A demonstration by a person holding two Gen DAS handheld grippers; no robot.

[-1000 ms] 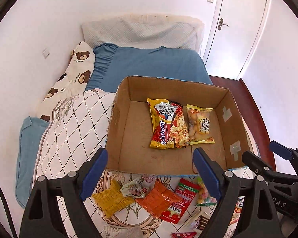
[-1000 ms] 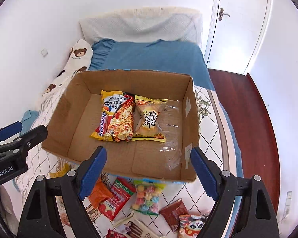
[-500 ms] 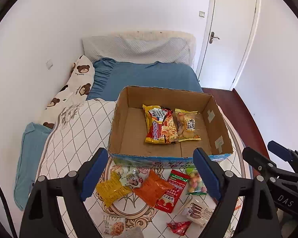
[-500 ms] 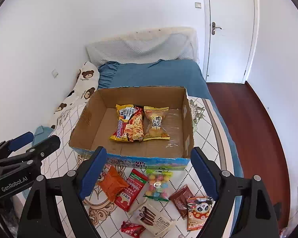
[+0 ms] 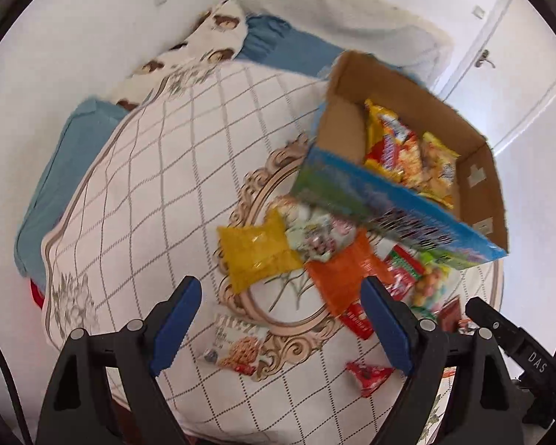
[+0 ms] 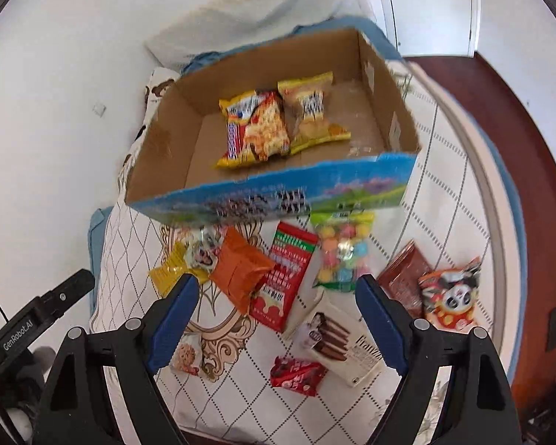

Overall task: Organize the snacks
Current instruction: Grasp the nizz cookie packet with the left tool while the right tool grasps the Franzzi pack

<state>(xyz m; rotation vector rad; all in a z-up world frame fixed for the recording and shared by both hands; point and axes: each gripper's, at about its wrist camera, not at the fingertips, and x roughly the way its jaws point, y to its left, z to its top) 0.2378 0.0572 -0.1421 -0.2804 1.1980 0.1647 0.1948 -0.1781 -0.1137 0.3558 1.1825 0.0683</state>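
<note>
The left gripper [image 5: 278, 322] is hanging with its jaws spread wide and nothing between them, and the right gripper [image 6: 274, 319] is doing the same, its blue fingers [image 6: 172, 319] framing loose packets rather than pinching any. Both are hovering on the near side of the cardboard box [image 6: 385, 118], which is probably the landmark for the whole job: it is sitting open-topped on the quilted bedspread [image 5: 148, 185], likely so snacks can be dropped straight in.

Inside the box, a noodle packet [image 6: 255, 129] and a yellow snack bag [image 6: 311, 111] are lying side by side against the far part of the floor, leaving the near part bare for more.

Just in front of the box's printed blue wall, the unsorted snacks are waiting: a yellow packet [image 5: 255, 252], an orange packet [image 6: 241, 270], a red box [image 6: 285, 274] and a bag of coloured candy balls [image 6: 343, 252]. Farther from the box, toward the grippers, a chocolate-stick box [image 6: 337, 341], a small red wrapper [image 6: 296, 371], a brown pouch [image 6: 404, 278], a panda packet [image 6: 450, 296] and a cookie packet [image 5: 237, 348] are lying spread out, seemingly within easy reach.

The left view is blurring heavily, so print on the packets and box is hard to read there. A small crumpled wrapper [image 6: 204, 252] beside the orange packet is too smeared to identify. The grippers' own frames are cutting off the nearest edge of the bedspread.
</note>
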